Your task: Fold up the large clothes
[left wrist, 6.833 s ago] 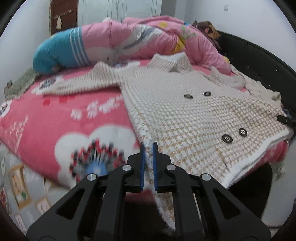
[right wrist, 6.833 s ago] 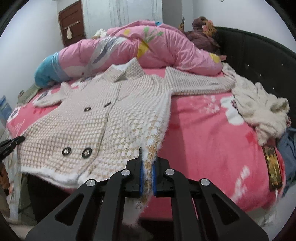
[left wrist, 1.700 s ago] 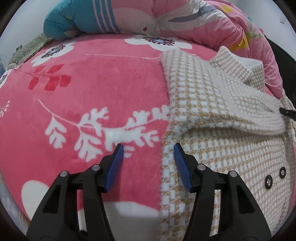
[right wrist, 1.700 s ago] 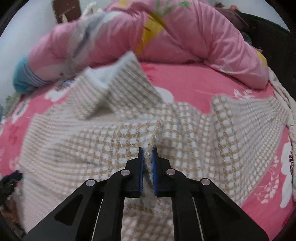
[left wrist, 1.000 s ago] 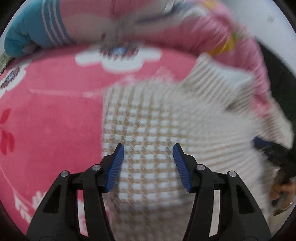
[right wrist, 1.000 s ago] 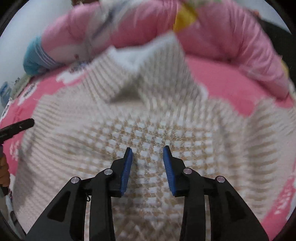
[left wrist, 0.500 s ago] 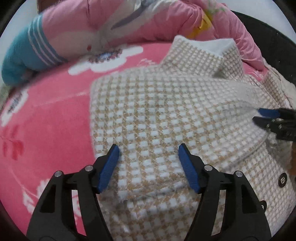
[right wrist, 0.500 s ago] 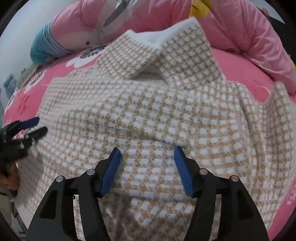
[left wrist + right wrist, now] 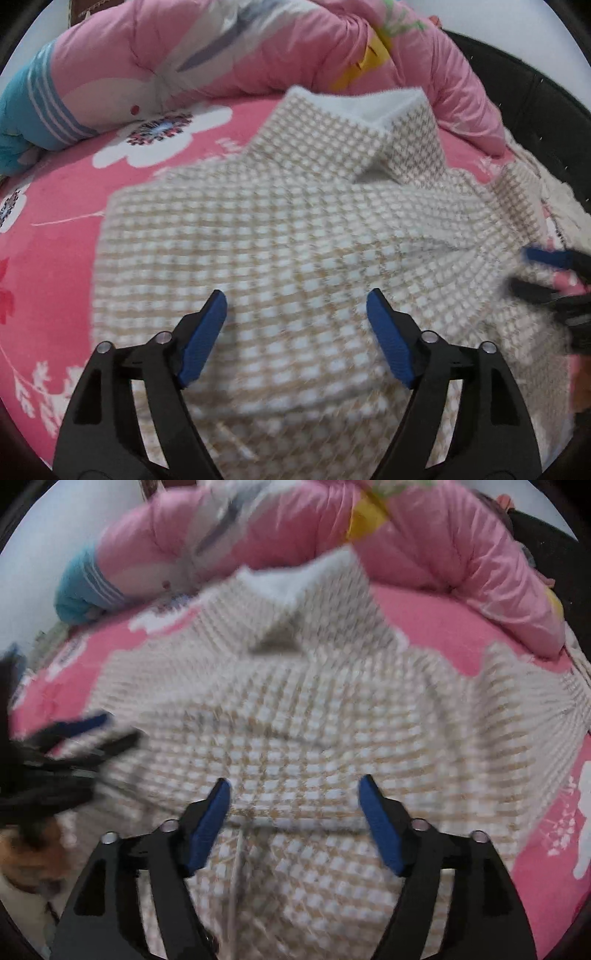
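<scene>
Coat (image 9: 295,229) with sleeves folded in, lying on the pink bed (image 9: 55,221).
Left gripper (image 9: 295,314) and right gripper (image 9: 293,797) hover over it, jaws opening, holding nothing.

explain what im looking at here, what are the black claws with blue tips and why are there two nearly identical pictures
No robot here: a person holds a hand-held gripper in each hand, each with a fisheye camera looking along its two black fingers with blue pads. One picture comes from the left gripper, the other from the right gripper; each also shows the other gripper at its edge. Both look down at a beige-and-white checked coat lying on a pink flowered blanket, sleeves folded across its front, collar toward a rolled pink quilt. Both grippers are opening and hold nothing; the coat just lies beneath them.
</scene>
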Tool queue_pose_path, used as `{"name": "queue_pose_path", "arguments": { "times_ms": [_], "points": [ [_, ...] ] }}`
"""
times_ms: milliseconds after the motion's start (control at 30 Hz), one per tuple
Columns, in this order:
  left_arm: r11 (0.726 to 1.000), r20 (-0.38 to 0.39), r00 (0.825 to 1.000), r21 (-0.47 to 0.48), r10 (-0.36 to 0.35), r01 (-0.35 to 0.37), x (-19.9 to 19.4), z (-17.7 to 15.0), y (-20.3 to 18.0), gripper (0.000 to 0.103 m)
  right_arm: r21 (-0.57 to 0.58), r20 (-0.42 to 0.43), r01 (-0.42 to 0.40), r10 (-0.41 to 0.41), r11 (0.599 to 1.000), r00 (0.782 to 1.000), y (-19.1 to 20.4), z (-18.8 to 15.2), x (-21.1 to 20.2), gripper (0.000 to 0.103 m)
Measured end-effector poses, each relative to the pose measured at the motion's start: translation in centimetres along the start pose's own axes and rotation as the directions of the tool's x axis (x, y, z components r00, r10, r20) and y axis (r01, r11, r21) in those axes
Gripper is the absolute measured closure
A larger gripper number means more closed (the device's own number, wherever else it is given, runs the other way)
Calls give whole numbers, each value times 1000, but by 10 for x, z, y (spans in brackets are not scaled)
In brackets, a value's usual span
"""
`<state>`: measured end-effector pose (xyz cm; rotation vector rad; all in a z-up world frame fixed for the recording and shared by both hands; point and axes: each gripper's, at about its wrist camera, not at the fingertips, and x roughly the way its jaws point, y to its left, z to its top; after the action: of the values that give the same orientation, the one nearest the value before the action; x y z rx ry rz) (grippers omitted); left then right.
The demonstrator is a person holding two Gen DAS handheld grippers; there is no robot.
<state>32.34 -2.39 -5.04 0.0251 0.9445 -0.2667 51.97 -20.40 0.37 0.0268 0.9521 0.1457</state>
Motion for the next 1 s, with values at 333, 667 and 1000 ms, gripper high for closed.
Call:
{"name": "queue_pose_path", "arguments": {
  "times_ms": [333,667,1000],
  "points": [
    [1000,47,999,-11,5,-5,11,-11,0,8,443,28,80,-103,893,994,-228,2,-48,19],
    [1000,64,998,-6,7,-6,12,-14,0,8,734,36,53,-116,677,993,-378,7,-11,21],
    [1000,74,997,-7,4,-3,13,-16,0,7,796,-14,127,-192,591,981,-417,5,37,57]
  ]
}}
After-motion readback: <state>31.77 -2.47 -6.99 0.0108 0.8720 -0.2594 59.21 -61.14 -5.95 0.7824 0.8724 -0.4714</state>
